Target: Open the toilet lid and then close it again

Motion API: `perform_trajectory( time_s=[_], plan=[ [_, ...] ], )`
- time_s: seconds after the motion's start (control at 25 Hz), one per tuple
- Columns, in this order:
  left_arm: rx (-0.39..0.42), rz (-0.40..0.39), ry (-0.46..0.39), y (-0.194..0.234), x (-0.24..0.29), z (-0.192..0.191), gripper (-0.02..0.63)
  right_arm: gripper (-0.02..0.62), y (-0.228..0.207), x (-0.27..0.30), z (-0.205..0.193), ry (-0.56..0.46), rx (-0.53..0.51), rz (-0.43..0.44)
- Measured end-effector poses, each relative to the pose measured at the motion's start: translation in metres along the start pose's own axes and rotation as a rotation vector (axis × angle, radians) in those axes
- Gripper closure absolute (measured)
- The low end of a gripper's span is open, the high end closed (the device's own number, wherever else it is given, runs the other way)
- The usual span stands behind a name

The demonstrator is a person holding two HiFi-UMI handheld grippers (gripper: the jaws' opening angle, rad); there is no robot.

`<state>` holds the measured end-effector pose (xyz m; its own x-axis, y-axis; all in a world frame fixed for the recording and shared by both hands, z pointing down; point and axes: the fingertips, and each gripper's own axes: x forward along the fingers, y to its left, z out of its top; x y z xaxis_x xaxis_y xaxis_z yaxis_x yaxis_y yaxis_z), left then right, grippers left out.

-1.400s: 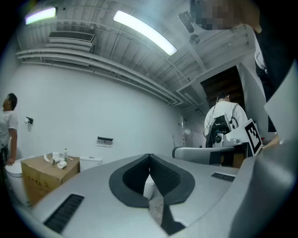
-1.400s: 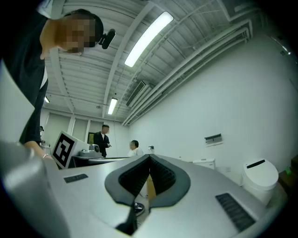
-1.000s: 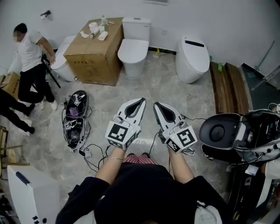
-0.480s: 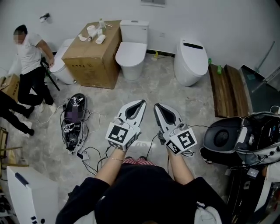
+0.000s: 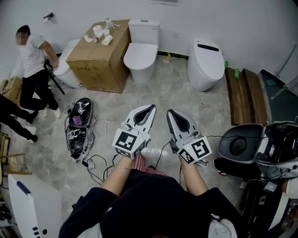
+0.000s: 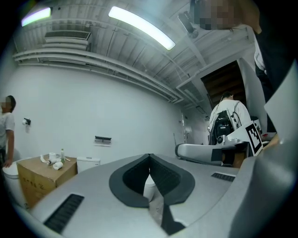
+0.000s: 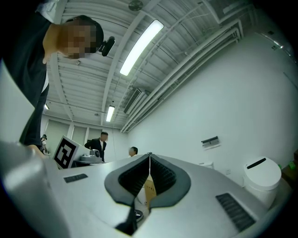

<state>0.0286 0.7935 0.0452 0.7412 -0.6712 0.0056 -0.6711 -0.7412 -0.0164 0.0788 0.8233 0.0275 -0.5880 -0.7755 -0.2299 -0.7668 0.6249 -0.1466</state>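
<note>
The left gripper (image 5: 150,108) and right gripper (image 5: 170,112), fingers pressed together and empty, sit well short of the cardboard box (image 5: 100,56); best approach the toilet (image 5: 144,29) just right of it, lid (image 5: 138,52) seemingly down, spreading fingers first.

We saw a floor (image 5: 179,95) of grey marbled tile and a plain white wall (image 5: 70,13) along its far edge. A cardboard box (image 5: 100,58) stood against that wall toward the far left corner; brown planks (image 5: 244,95) lay along the right edge. Cables (image 5: 79,131) sprawled at the left. Overhead, strip lights (image 6: 142,28) glowed on a ribbed white ceiling (image 6: 93,53).
</note>
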Motion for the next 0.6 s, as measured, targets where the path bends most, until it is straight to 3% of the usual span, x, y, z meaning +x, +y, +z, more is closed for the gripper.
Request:
perform_trajectory(
  time_s=[0.4, 0.6],
  plan=[
    [0.001, -0.003, -0.013, 0.058, 0.04, -0.005, 0.598, 0.575, -0.036, 0.047, -0.016, -0.023, -0.007, -0.034],
    [0.0, -0.05, -0.028, 0.085, 0.074, -0.009, 0.598, 0.575, -0.06, 0.077, -0.021, -0.029, -0.012, -0.057]
  ],
)
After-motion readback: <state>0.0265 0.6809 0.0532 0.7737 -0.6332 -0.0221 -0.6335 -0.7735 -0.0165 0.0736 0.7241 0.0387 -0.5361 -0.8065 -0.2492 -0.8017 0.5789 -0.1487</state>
